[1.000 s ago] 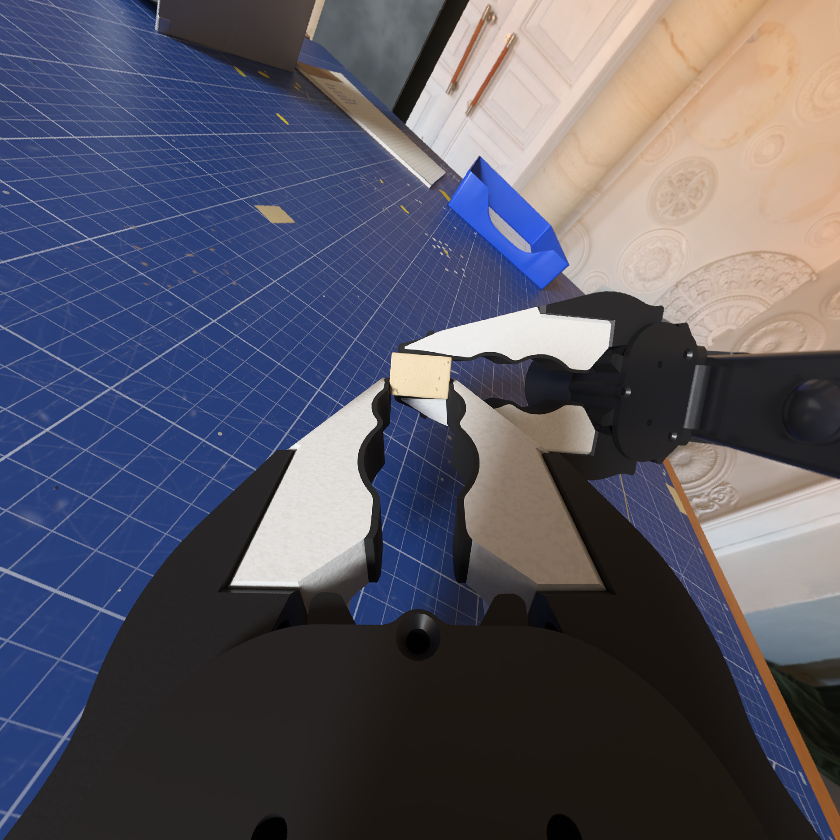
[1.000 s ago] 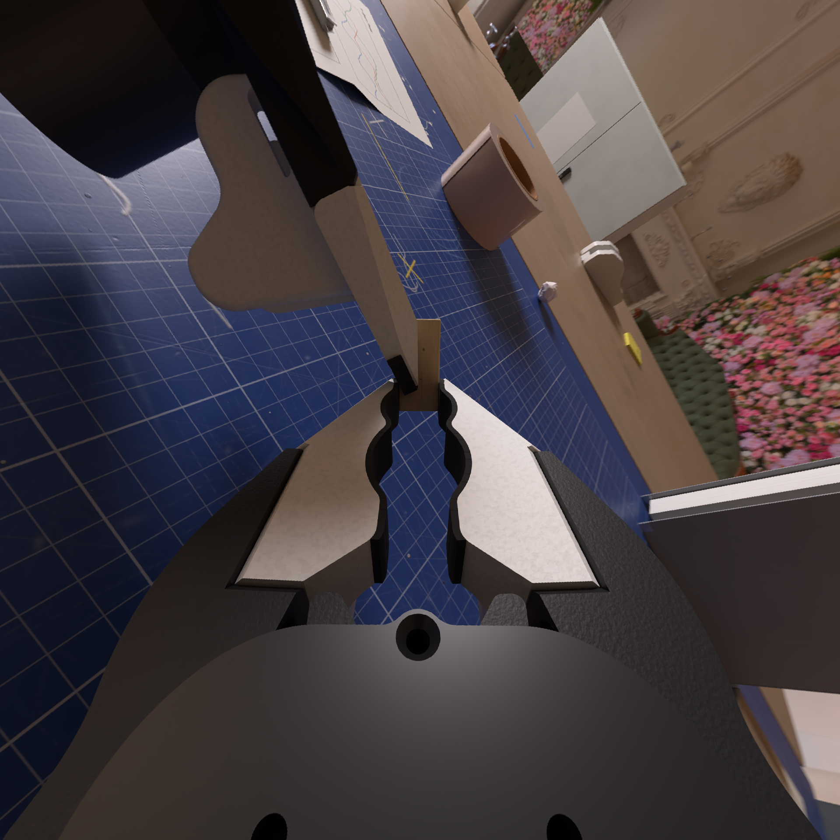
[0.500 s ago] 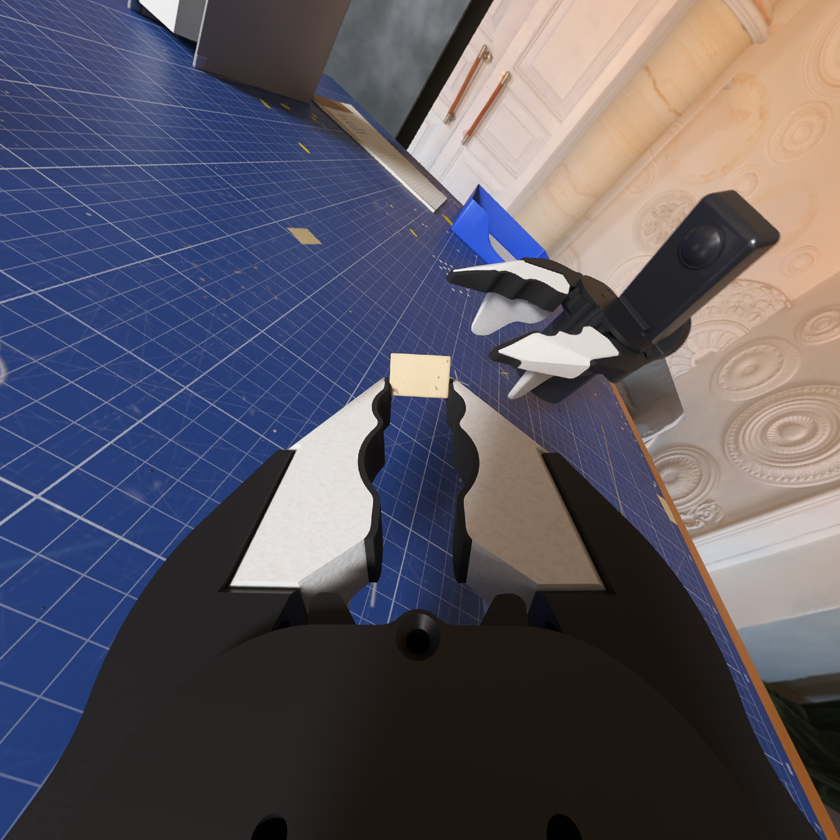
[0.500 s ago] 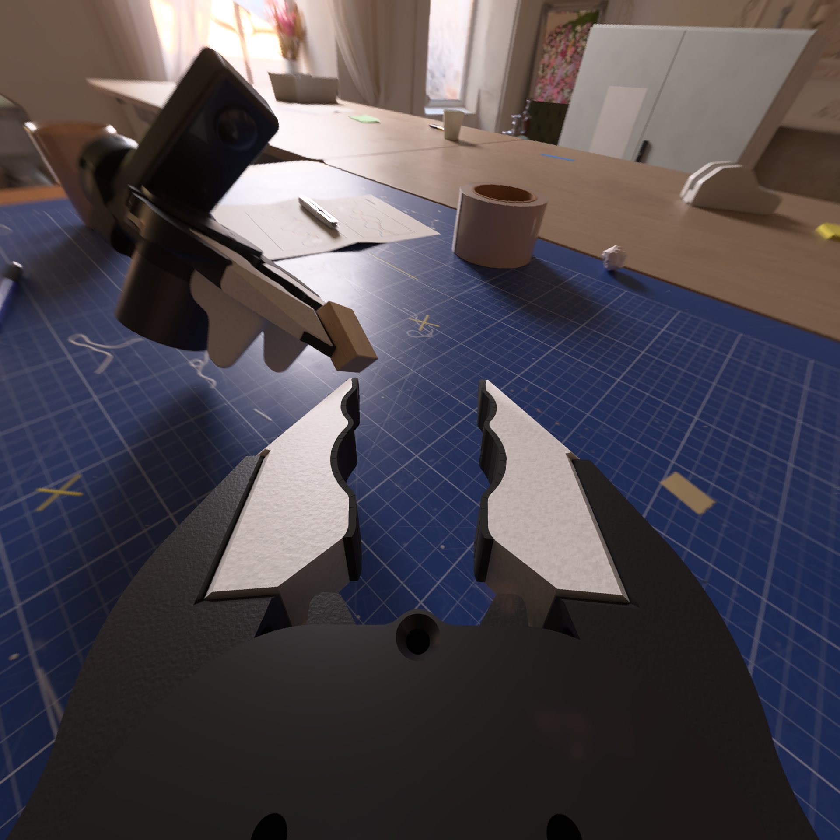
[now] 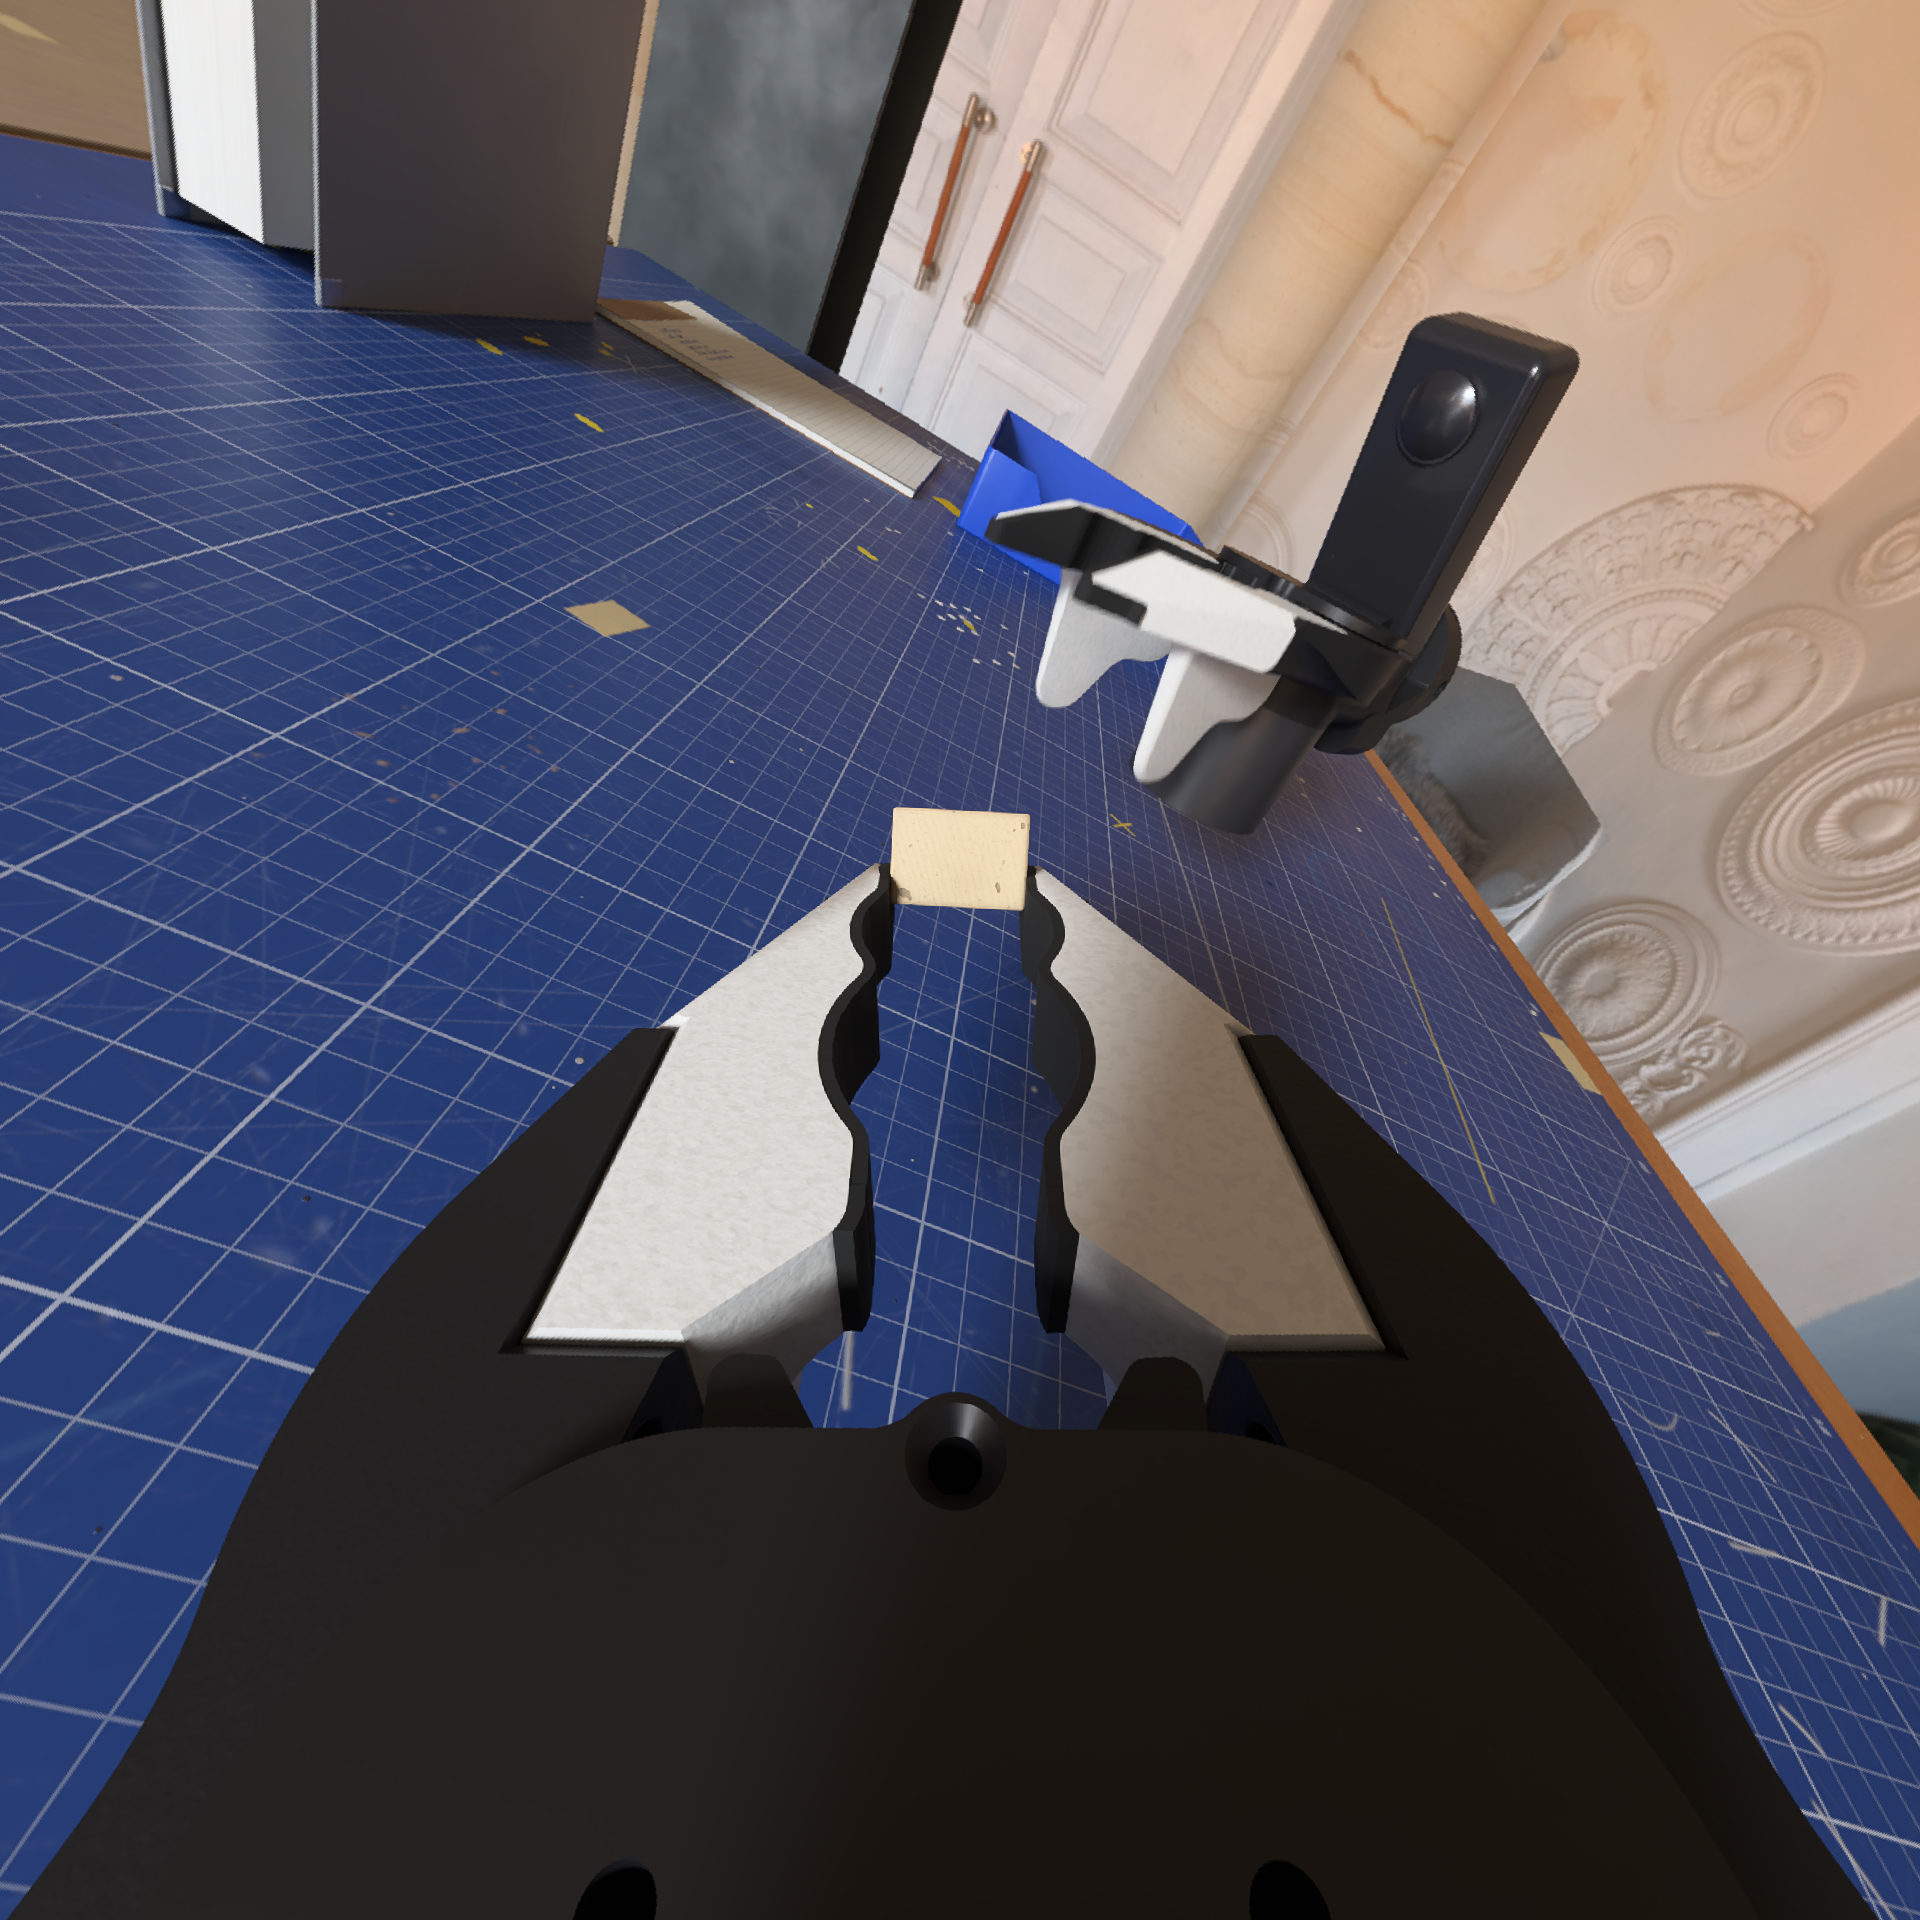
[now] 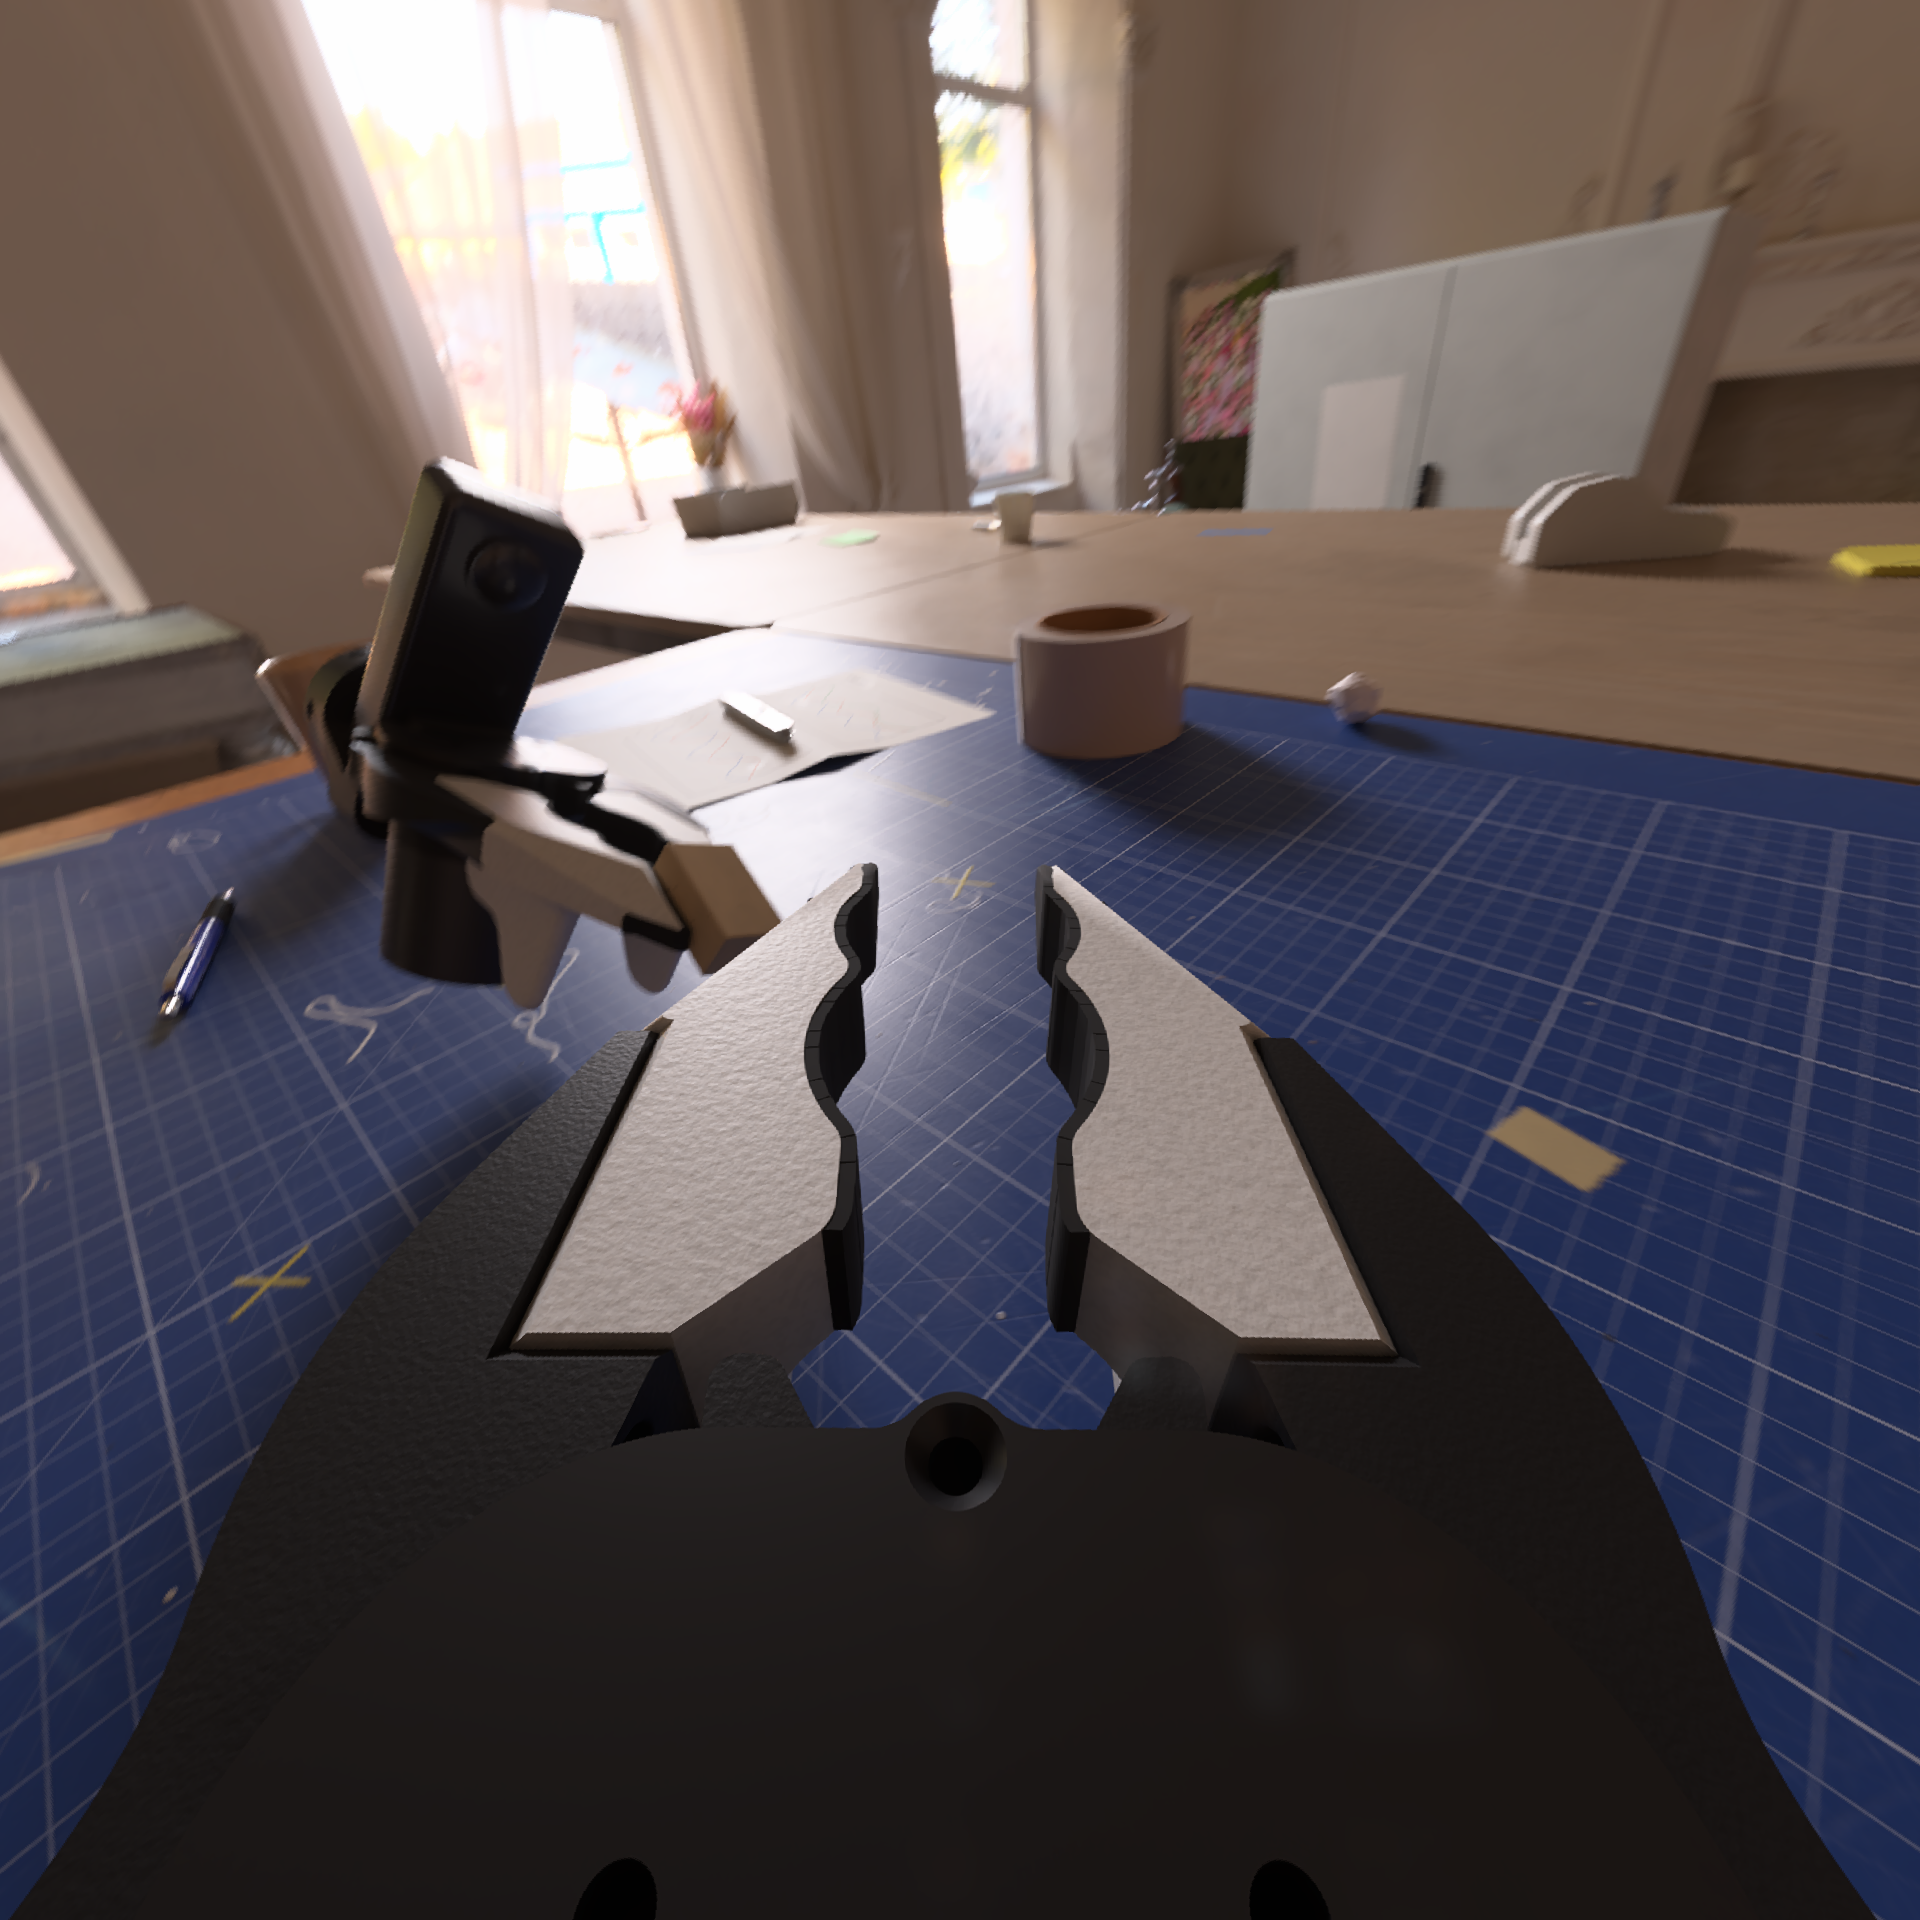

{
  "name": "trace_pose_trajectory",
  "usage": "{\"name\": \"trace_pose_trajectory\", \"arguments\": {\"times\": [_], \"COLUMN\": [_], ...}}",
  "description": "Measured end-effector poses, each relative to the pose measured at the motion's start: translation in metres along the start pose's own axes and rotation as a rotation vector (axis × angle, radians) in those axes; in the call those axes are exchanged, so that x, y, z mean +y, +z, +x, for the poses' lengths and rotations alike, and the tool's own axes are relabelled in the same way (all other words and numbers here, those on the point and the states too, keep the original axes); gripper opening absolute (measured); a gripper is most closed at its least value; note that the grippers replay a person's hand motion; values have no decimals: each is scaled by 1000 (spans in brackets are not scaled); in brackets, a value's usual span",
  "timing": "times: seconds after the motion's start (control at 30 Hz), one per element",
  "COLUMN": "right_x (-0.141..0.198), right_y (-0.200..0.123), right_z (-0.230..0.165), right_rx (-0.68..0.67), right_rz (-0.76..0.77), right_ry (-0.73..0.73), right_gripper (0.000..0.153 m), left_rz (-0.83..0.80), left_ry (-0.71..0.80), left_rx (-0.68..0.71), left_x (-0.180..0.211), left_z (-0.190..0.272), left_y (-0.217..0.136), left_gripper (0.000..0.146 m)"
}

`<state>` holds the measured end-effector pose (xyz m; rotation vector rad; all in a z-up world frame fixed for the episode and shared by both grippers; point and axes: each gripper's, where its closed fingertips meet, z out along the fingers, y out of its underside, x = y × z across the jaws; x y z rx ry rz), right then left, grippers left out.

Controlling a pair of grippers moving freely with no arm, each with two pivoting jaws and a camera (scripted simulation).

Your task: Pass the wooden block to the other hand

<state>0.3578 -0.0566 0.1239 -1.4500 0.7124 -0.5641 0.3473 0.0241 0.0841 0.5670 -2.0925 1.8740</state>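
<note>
Left wrist view: our left claw is clamped on the wooden block, pinched at the very fingertips, held in the air above the blue cutting mat on the table. Judging by how things lie, the pass to this side looks done, so the step in hand is keeping the hold secure. Grip is shallow: only the block's near edge sits between the tips. We'd keep the squeeze steady, avoid fast wrist turns, and stay clear of the other claw. The left claw tilts down toward the mat, rolled so the table edge runs diagonally. The right claw hangs up and to the right of the block, well apart from it, empty, spread, fingers roughly level.

Right wrist view: our right claw is released, nothing between the fingers, pointing nearly level across the mat. The block shows just left of its left fingertip, held in the left claw, which angles in from the left, camera stalk upright. Tape roll sits beyond the block, pen far left of it.
</note>
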Motion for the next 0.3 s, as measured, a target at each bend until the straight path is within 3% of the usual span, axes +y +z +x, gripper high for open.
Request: {"name": "trace_pose_trajectory", "arguments": {"times": [0.13, 0.3], "right_x": [-13, 6], "right_y": [-13, -6], "right_z": [19, 19], "right_rx": [48, 33], "right_rz": [75, -43], "right_ry": [51, 8], "right_gripper": [26, 35], "left_rz": [5, 7], "left_ry": [-9, -21], "left_rx": [-6, -12], "left_x": [-1, -1], "left_z": [-2, -3], "left_y": [-1, -1], "left_gripper": [24, 24]}}
